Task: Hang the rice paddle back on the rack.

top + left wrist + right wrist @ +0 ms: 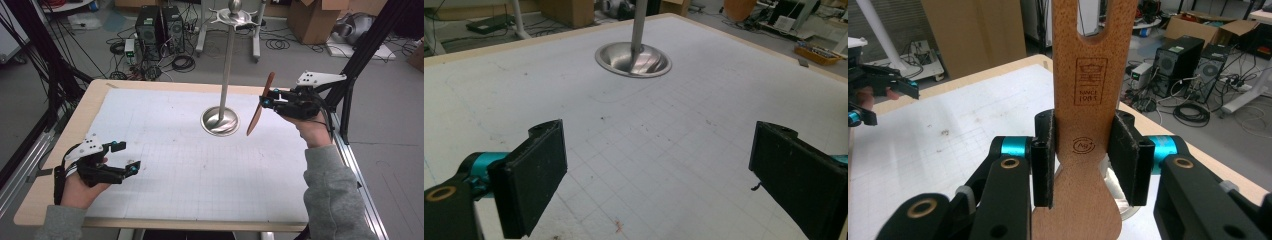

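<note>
A wooden utensil (pixel 259 106) with a slotted handle hangs tilted in the air right of the metal stand (pixel 227 65). My right gripper (pixel 265 102) is shut on it. In the right gripper view the utensil (pixel 1083 80) stands upright, its neck pinched between the black pads (pixel 1044 150) of the right gripper (pixel 1082 152). The stand has a round base (pixel 220 121) on the white mat and hook arms at its top. My left gripper (pixel 127 156) rests low at the near left, open with nothing in it. Its own view shows the left gripper (pixel 656 150) with jaws wide apart over bare mat, and the stand base (pixel 633 59) beyond.
A white gridded mat (pixel 175 160) covers the wooden table (pixel 85 115). Computer towers (pixel 160 32), cables and cardboard boxes (pixel 315 17) sit on the floor behind. A black frame post (pixel 360 55) rises at the right. The left gripper (pixel 878 85) appears far off in the right gripper view.
</note>
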Available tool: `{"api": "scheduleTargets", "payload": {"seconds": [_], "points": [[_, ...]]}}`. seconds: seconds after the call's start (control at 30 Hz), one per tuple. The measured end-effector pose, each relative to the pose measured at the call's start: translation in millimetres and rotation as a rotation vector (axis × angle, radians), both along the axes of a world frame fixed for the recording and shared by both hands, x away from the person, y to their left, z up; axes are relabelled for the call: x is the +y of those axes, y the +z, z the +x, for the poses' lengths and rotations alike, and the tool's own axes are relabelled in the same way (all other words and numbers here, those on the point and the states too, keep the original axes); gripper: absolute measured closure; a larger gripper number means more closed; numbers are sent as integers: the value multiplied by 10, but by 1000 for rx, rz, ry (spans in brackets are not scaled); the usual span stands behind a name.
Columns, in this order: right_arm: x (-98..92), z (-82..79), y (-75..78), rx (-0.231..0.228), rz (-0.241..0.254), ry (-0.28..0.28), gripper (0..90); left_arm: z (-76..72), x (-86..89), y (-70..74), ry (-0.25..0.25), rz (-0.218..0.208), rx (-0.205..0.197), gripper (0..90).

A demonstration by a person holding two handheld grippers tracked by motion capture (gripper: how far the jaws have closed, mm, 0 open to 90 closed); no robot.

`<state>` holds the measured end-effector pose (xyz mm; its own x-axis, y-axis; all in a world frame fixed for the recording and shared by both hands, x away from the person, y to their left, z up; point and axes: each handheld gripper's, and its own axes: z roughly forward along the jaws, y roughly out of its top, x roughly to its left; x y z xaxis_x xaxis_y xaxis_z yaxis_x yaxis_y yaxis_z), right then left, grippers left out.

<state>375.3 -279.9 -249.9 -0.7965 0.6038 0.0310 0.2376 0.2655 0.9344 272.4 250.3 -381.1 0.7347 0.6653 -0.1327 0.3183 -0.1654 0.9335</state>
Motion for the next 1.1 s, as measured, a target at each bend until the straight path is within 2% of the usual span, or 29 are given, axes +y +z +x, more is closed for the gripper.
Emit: {"api": "scheduleTargets", "payload": {"seconds": [0.17,0.23,0.27,0.47,0.6,0.67,1.1], "points": [[-10,78,49,10,11,-5,646,13,22,-6,1,-4,5,88],[-6,107,56,28,10,-2,646,19,30,-9,2,-4,4,88],[0,133,79,21,-8,-8,646,21,36,-13,4,-9,6,88],[18,202,150,-5,-13,-5,646,32,47,-28,6,-14,10,88],[28,239,164,-4,-10,-12,646,22,53,-15,8,-18,6,88],[39,267,176,-6,-28,-17,646,20,60,-11,10,-15,3,88],[32,374,342,-21,-4,-40,646,27,88,-14,15,-20,5,88]]}}
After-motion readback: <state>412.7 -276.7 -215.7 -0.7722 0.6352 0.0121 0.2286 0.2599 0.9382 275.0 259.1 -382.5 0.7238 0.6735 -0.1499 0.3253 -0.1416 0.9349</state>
